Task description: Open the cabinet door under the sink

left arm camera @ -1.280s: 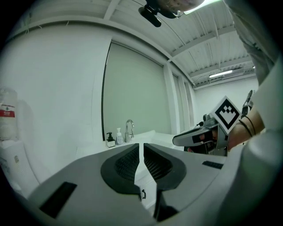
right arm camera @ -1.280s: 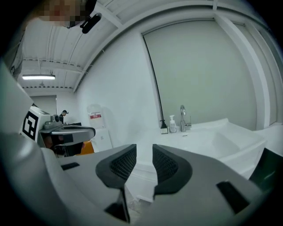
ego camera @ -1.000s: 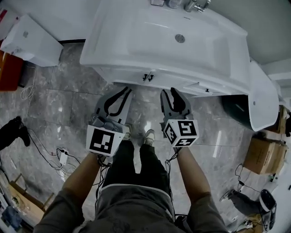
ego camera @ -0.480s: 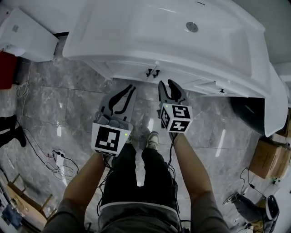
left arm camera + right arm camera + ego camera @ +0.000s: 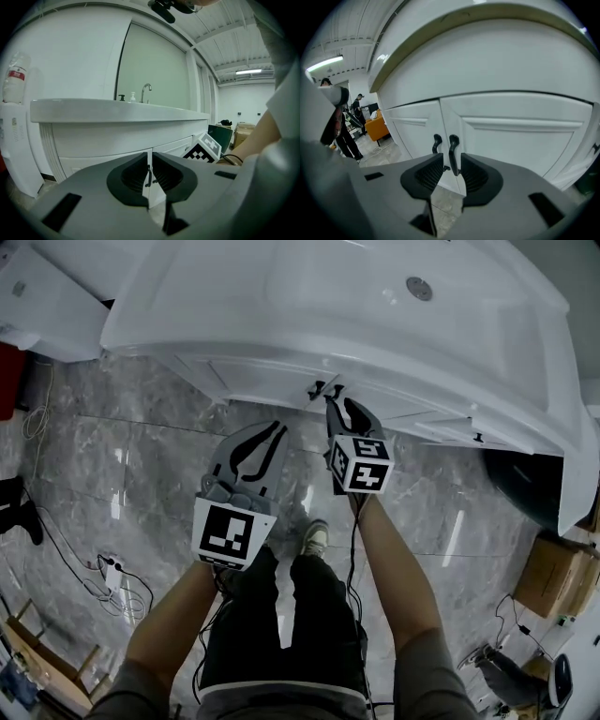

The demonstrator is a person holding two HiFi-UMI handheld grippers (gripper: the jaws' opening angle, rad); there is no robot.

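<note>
The white sink [image 5: 309,296] tops a white cabinet [image 5: 262,369] with two doors that meet at a pair of black handles [image 5: 328,389]. My right gripper [image 5: 344,409] is open, its tips just below those handles. In the right gripper view the right door's handle [image 5: 453,152] shows in the gap between the open jaws of the right gripper [image 5: 452,172], with the left door's handle [image 5: 436,143] just to its left. My left gripper [image 5: 269,434] is open and hangs further back and to the left. Through the gap of the left gripper [image 5: 151,177], the door seam [image 5: 149,161] appears.
A white unit [image 5: 47,292] stands to the left of the sink. Cables and a power strip [image 5: 105,570] lie on the marble floor. A dark bin [image 5: 520,486] and a cardboard box [image 5: 548,579] are at the right. A person [image 5: 342,129] stands far off.
Both grippers have moved forward toward the cabinet. The right gripper has gone further and now has its tips at the door handles.
</note>
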